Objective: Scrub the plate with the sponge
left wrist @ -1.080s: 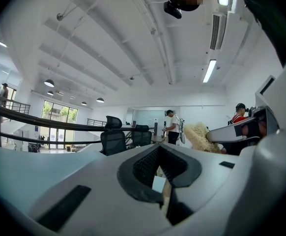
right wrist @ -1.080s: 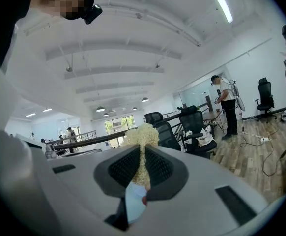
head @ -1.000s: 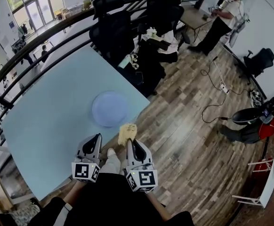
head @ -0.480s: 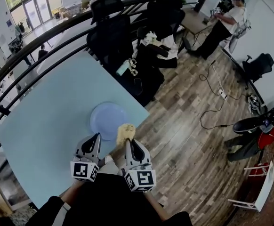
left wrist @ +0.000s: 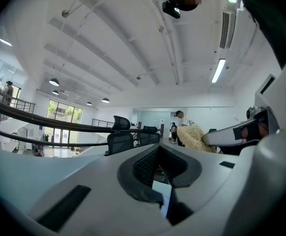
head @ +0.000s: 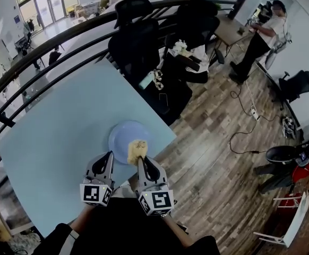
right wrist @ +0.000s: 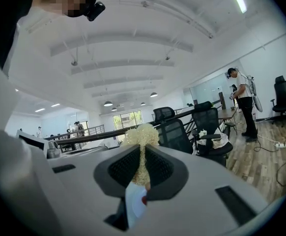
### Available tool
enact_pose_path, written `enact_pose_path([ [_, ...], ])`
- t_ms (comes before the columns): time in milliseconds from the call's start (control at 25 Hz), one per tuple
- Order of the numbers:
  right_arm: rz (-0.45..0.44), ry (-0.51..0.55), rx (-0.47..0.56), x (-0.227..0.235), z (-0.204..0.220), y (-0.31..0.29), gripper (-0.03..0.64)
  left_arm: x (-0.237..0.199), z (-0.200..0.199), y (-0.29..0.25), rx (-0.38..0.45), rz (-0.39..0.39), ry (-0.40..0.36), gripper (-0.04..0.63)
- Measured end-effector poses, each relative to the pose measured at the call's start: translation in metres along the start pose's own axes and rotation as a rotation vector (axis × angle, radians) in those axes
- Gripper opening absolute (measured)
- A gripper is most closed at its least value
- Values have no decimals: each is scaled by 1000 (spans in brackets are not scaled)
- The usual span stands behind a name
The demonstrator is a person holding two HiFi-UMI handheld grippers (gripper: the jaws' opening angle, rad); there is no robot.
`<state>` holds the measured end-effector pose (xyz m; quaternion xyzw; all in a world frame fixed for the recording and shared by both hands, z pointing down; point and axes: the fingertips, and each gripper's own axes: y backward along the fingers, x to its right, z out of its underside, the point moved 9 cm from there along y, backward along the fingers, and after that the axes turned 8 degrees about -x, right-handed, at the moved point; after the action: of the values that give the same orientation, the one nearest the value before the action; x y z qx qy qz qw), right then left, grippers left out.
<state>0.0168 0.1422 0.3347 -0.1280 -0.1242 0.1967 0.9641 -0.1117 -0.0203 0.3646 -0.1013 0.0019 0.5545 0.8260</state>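
Behind the table (head: pixel 53 132), chairs (head: pixel 136 49) crowd; right gripper (head: pixel 143 161) clamps sponge (head: pixel 136 151), covering plate (head: pixel 121 134) near rim; left gripper (head: pixel 109 157) clenched empty.

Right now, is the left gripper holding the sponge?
No, the sponge is pinched in the right gripper; the left gripper is empty.

Wood floor (head: pixel 218 158), black chairs (head: pixel 136 47) — railing (head: pixel 48 47) behind.

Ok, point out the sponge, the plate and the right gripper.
sponge (head: pixel 136 151), head view, its fluffy yellow top.
plate (head: pixel 119 135), head view, bare blue surface left of the sponge.
right gripper (head: pixel 143 162), head view, between its fingertips.
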Motion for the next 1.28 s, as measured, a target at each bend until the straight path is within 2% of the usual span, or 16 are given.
enact_pose_path([
  [280,-52,5,-33,-7,1,-19,35,-14,4,3,-1,-52,10,2],
  [520,-130,39,-40,1,-10,-40,35,-16,0,-2,-2,-127,9,2],
  [920,-283,45,-89,39,-20,-79,35,-1,5,-28,-16,-286,32,2],
  [1280,-453,99,-130,74,-29,-112,35,25,10,-48,-14,-460,61,2],
])
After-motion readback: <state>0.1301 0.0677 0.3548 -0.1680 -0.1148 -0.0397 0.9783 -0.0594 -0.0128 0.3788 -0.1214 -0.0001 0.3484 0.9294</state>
